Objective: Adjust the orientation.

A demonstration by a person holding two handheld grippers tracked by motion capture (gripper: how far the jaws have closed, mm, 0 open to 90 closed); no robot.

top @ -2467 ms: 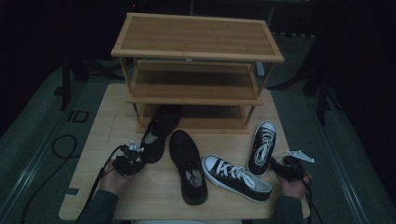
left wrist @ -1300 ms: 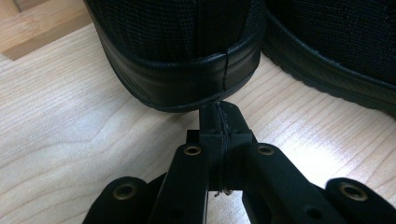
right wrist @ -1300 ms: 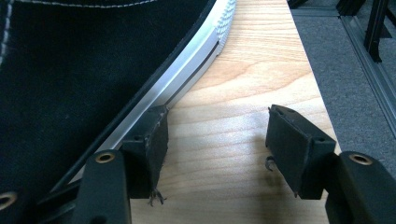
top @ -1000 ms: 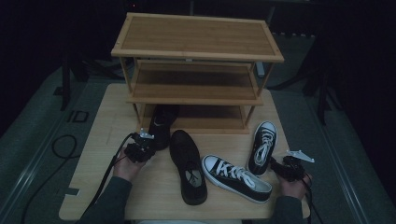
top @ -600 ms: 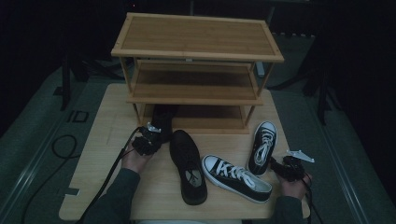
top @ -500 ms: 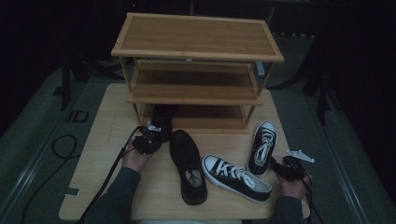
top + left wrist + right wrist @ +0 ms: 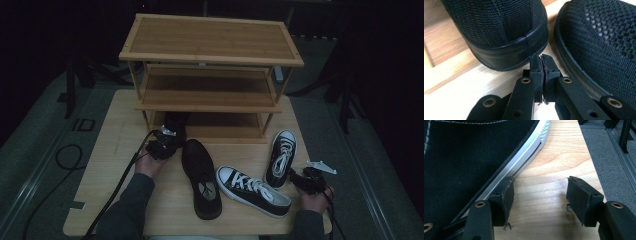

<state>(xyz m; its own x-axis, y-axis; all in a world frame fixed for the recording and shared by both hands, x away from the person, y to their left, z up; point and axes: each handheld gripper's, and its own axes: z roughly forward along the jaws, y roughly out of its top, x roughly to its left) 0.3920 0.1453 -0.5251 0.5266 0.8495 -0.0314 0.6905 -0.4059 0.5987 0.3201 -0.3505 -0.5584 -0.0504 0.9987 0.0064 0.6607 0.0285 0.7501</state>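
Progress on shelving: with my left gripper (image 7: pixel 541 58) closed and empty I nudge one black shoe (image 7: pixel 174 123) heel-first onto the rack's (image 7: pixel 210 55) bottom shelf, its mate (image 7: pixel 201 177) and both sneakers (image 7: pixel 252 190) left on the table (image 7: pixel 115 150), right gripper (image 7: pixel 539 190) open, idle.

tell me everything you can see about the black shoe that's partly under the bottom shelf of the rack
The black shoe has a knitted fabric upper and a smooth black rubber band around its heel, with a vertical seam there. It stands flat on the wooden table, toe tucked into the rack's lowest level, heel facing the person. The left gripper, jaws shut, sits right at the heel seam, seemingly touching it. Its mate lies alongside.
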